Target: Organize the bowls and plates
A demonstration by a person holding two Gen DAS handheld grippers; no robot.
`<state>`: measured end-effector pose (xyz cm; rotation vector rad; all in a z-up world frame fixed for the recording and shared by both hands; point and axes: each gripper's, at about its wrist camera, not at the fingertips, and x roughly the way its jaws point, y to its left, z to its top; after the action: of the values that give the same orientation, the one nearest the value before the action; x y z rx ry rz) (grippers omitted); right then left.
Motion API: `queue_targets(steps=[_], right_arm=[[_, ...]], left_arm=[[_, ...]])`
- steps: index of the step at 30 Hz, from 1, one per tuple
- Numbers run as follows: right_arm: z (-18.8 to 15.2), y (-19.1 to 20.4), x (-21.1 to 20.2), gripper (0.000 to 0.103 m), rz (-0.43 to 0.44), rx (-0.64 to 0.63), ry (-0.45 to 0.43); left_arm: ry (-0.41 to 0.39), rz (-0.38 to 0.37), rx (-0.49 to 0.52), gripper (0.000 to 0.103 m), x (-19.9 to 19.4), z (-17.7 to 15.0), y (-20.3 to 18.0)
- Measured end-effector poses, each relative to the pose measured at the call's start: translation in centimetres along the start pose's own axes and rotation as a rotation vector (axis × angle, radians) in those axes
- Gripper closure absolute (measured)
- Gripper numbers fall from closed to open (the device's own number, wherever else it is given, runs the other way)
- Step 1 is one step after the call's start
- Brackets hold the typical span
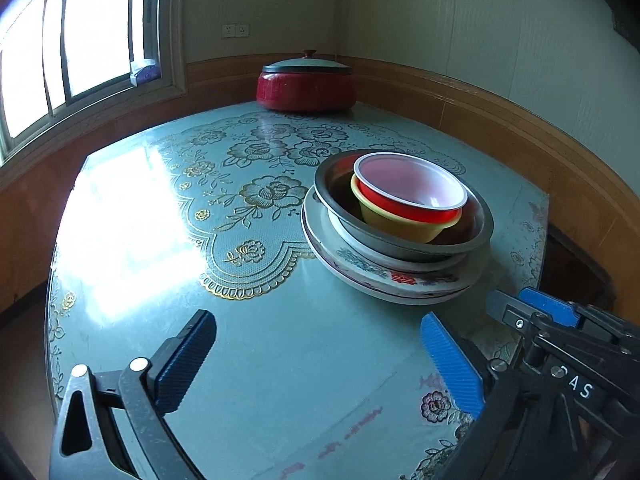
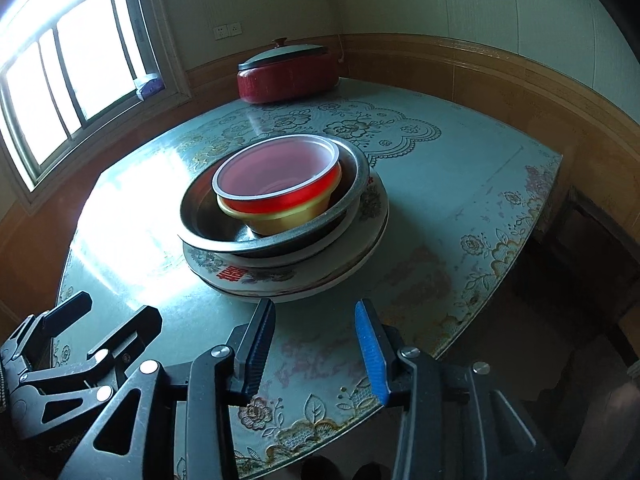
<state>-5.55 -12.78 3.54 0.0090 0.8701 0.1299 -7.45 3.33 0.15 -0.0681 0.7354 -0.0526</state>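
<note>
My left tongs (image 1: 318, 354) hang spread wide and empty over the near part of the table (image 1: 132, 216), with the stack to their right. There a red bowl (image 1: 412, 192) sits in a yellow bowl (image 1: 400, 226), inside a steel basin (image 1: 478, 224), on what look like two flowered plates (image 1: 380, 276), though their rims blur together. My right tongs (image 2: 316, 336) are parted and empty just short of the plates' near edge.
</note>
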Motion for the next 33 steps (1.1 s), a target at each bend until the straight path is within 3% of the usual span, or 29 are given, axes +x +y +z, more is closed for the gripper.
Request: queue_targets(steps=[11,23,33], right_arm=[[0.6,0.4,-0.3,0.061,-0.058,0.047,-0.036],[1.0,0.8,0.3,0.061,-0.082,0.052,-0.021],[0.9,0.7,0.4,0.061,-0.092,0.054,-0.017]], left_arm=[[-0.047,-0.057,0.057,0.000,-0.3,0.9,0.2],[-0.040,-0.014,0.042,0.000,0.5,1.4,0.8],[-0.028,-0.024,0.046,0.000,0.9,1.2,0.5]])
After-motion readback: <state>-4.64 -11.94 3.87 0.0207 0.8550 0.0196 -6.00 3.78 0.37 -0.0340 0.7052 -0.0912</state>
